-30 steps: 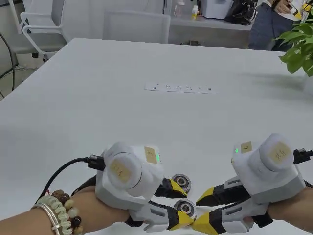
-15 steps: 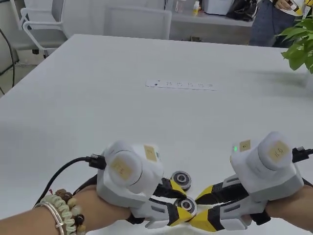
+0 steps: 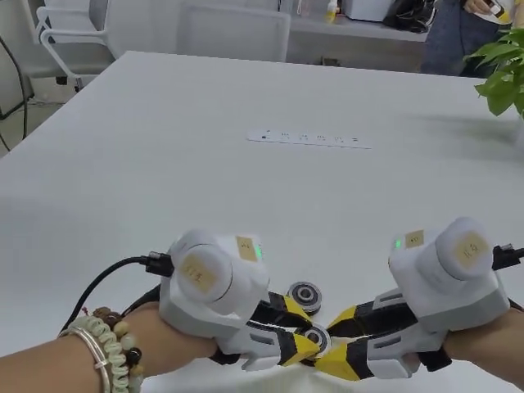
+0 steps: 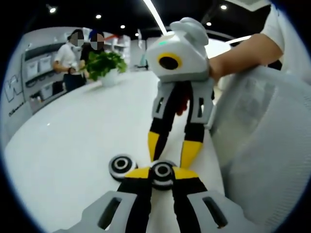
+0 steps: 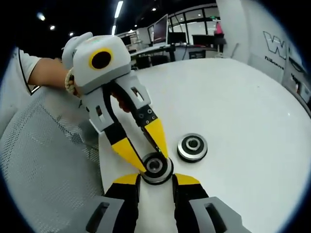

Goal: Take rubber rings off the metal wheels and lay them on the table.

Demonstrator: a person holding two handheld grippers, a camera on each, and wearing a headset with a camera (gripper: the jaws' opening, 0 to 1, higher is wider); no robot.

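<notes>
Since the frame a second before, you had brought both grippers together on the near wheel (image 3: 316,337); their tips had stood apart on either side of it, and they now met at its rim. The far wheel (image 3: 305,294) had not shifted.

Your left gripper (image 3: 301,332) was drawn narrow, and in the left gripper view its yellow tips touched the near wheel (image 4: 163,173) on both sides, holding it. Your right gripper (image 3: 337,337) faced it from the opposite side, jaws likewise narrow. In the right gripper view its tips pressed the same wheel (image 5: 155,168) at both flanks.

The black ring (image 5: 156,177) was seated around the near wheel, not yet off. The near wheel sat close to the near edge of the table (image 3: 205,164). The far wheel (image 5: 192,147) lay flat just beside it, toward the table's middle, ring on, touched by neither gripper. A power strip (image 3: 309,139) lay well apart, further up the table.
</notes>
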